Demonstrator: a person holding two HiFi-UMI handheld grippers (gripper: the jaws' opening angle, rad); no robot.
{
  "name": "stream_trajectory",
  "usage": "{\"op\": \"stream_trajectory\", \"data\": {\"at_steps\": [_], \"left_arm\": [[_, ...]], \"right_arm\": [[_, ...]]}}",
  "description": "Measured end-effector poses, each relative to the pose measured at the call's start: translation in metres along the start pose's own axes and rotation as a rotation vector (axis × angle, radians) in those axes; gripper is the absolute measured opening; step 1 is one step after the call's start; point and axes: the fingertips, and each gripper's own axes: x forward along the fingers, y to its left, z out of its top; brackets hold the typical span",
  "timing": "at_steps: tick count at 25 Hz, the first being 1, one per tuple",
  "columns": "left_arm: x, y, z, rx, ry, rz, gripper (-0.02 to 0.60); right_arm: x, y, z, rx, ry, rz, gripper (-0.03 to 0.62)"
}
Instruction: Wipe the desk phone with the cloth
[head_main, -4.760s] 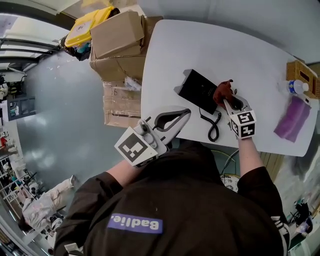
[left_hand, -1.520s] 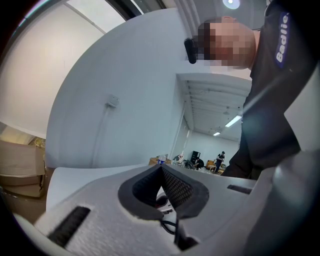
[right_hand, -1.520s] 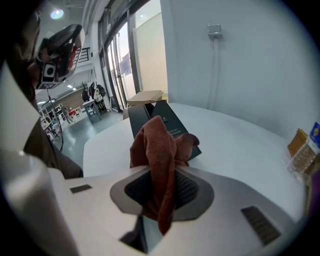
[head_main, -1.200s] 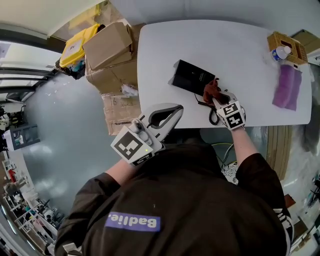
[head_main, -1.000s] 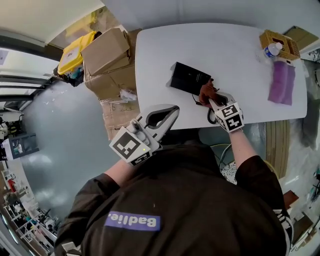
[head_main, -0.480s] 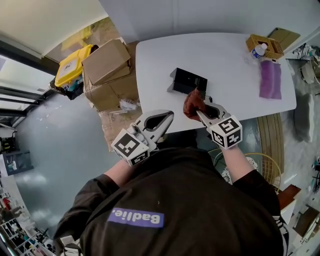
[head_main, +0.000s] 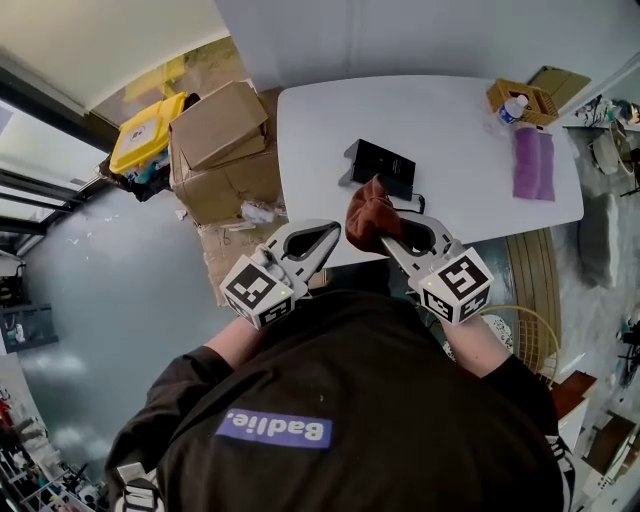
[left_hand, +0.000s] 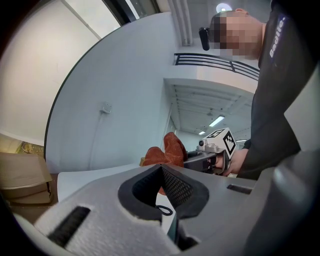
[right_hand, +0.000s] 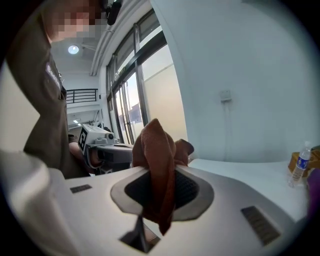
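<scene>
Right gripper (head_main: 380, 232) (right_hand: 160, 175): fingers shut tight on a rust-brown crumpled cloth (head_main: 369, 213) (right_hand: 156, 145). The cloth is bunched above the tips w/ a tail hanging down btwn the pads. It's seen from the left gripper view too (left_hand: 165, 150), w/ the right gripper's marker cube just beside it.

Left gripper (head_main: 333, 230) (left_hand: 161, 170): fingers together at the tips, nothing btwn them, only the oval gap behind the tips. It's held near the front edge of the white round-cornered counter (head_main: 450, 130) (left_hand: 100, 175) (right_hand: 240, 172), beside the right gripper and apart from it.

Black flat desk phone (head_main: 379, 164) lies on the counter, near the front edge and towards the L side. In head view the cloth's top overlaps the phone's near edge; can't tell if they touch.

Far R end of the counter: a purple cloth (head_main: 532, 162) lying flat. Just beyond it is a woven basket (head_main: 530, 93), w/ a clear plastic bottle (head_main: 511, 106) (right_hand: 301, 163) by it.

Off the counter's L end: stacked brown cardboard boxes (head_main: 225, 120).
</scene>
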Motion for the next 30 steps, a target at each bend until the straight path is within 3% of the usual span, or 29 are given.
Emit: {"op": "stream_trajectory", "data": {"at_steps": [30], "left_arm": [[0.0066,0.0035,-0.002,0.016,0.01,0.005,0.006]], "right_arm": [[-0.0004,-0.0036,0.002,-0.012,-0.004,0.013,0.092]]}}
